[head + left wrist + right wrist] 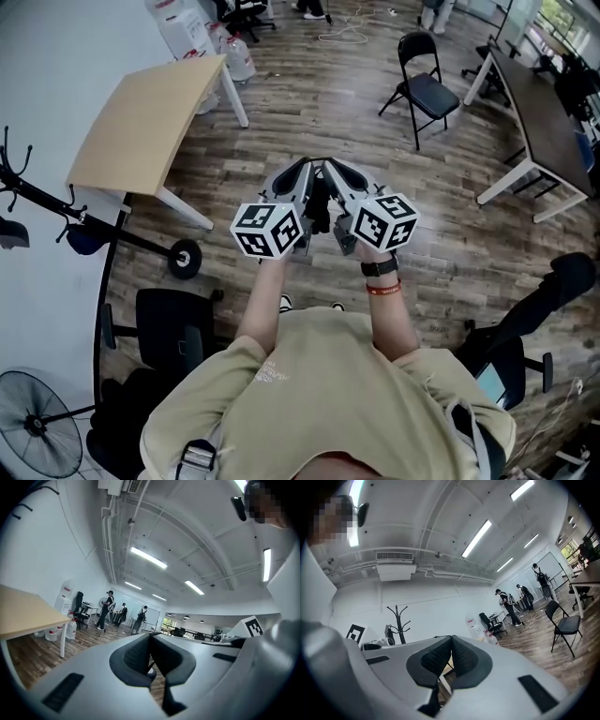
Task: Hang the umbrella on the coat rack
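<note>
Beige shirt (319, 394) on the person's shoulders fills six o'clock. At nine o'clock the black coat rack (42, 199) stands by the wall with a dark bundle (84, 242) on it; I cannot tell whether that is the umbrella. At centre the left claw (302, 171) is closed on nothing, just beside the right claw (333, 171), likewise closed and empty. A folding chair (427, 89) stands at one o'clock.

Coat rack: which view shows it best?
Right gripper view: coat rack stands upright, hooks outlined against the white wall, foot hidden. Head view has it slanted at the left edge; left gripper view doesn't clearly show it.
</note>
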The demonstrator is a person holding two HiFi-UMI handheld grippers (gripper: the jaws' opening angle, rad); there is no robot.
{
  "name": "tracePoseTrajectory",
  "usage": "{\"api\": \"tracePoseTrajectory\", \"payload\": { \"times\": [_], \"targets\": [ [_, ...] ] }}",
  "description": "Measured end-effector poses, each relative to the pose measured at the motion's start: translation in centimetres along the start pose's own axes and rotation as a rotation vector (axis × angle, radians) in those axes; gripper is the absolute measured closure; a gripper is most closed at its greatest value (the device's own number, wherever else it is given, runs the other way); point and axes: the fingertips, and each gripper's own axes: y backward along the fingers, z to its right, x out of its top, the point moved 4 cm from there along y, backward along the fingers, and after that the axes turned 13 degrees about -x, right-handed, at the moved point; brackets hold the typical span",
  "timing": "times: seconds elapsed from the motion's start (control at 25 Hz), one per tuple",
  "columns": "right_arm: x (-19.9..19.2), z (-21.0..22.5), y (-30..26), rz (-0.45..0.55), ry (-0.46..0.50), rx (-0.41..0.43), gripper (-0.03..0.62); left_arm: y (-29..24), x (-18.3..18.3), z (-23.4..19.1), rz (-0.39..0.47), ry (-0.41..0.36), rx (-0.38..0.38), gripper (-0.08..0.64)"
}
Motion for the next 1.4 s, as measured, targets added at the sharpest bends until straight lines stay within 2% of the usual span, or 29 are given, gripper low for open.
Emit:
{"api": "tracePoseTrajectory", "payload": {
  "times": [0.12,0.28,0.44,0.68,0.96,1.4],
  "targets": [
    [-0.3,0.9,1.2,-0.009,0.018,0.016,0.575,-0.4,-1.0,1.2,-0.022,-0.061,0.032,0.537],
    [-1.7,1.9,2.5,-0.037,0.020,0.042,0.575,-0.1,-2.9,2.4,-0.041,-0.087,0.071,0.537],
    [-2.8,1.9,2.5,-0.075,0.011,0.060,0.575,0.4,-4.1,2.3,-0.039,-0.058,0.116,0.537],
    [-4.4,0.1,0.9,-0.143,0.055,0.143,0.575,2.4,-4.4,0.3,-0.025,-0.009,0.201,0.537],
    [-7.3,-2.6,-5.9,-0.201,0.036,0.167,0.575,5.4,-4.0,-6.2,-0.028,-0.003,0.253,0.535],
    [-8.2,-8.6,-18.9,-0.226,0.057,0.240,0.575,8.9,1.3,-18.8,-0.015,0.002,0.323,0.535]
  ]
}}
